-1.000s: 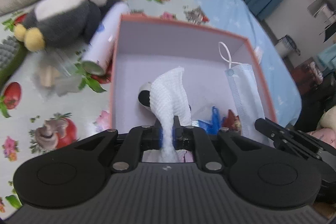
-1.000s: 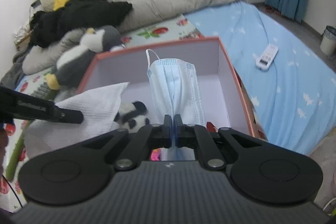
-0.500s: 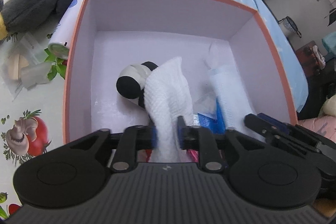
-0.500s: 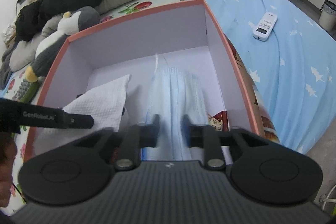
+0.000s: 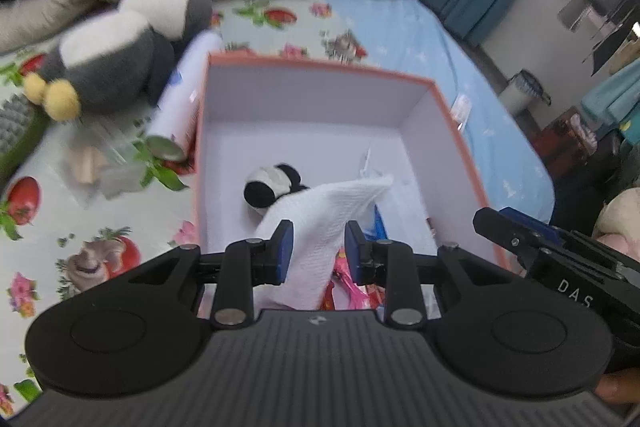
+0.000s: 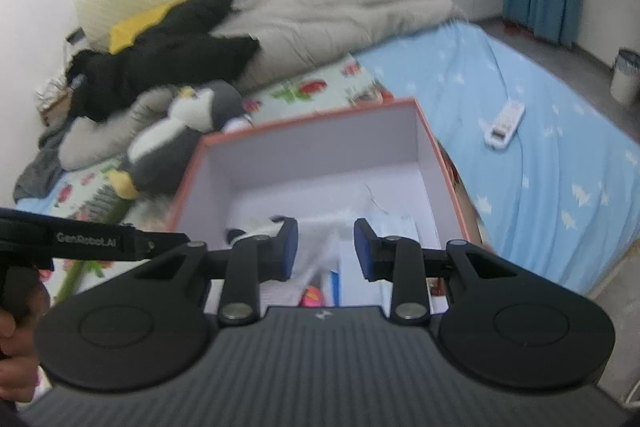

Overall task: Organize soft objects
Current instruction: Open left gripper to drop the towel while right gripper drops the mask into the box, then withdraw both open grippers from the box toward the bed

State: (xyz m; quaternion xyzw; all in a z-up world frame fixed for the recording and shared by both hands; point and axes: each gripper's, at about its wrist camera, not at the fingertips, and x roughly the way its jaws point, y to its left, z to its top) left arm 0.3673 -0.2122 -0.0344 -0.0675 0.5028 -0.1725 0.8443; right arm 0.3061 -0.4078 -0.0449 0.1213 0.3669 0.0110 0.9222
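White cloth (image 5: 332, 223): lies in the orange-rimmed box (image 5: 320, 65), draped over the small panda plush (image 5: 270, 185); its near end rises between the left gripper's (image 5: 316, 249) blue pads (image 5: 285, 247), but neither pad presses on it.
Left gripper: tilted steeply down over the box's near edge; jaws parted and opening, cloth loose in the gap.
Face mask (image 6: 394, 223): pale, blurred, lying on the box floor just beyond the right gripper's (image 6: 326, 247) right-hand pad, clear of both pads.
Right gripper: angled down toward the box's inside; jaws let go and standing apart, gripping nothing.
Other box contents: pink and red packets (image 5: 352, 287) below the left jaws, a blue item (image 5: 378, 221) beside the cloth.
Beyond the jaws, left side: penguin plush (image 5: 120, 47) on the fruit-print mat (image 5: 60, 227), a white tube (image 5: 186, 95) touching the box's outer wall.
Beyond the jaws, right side: a white remote (image 6: 504, 123) on the blue sheet (image 6: 540, 167), well apart from the box.
Writing: "DAS" on the right gripper's body in the left wrist view; "GenRobot.AI" on the left gripper's body in the right wrist view.
Hand (image 6: 14, 343): partly visible at the lower left edge of the right wrist view, holding the left gripper's handle.
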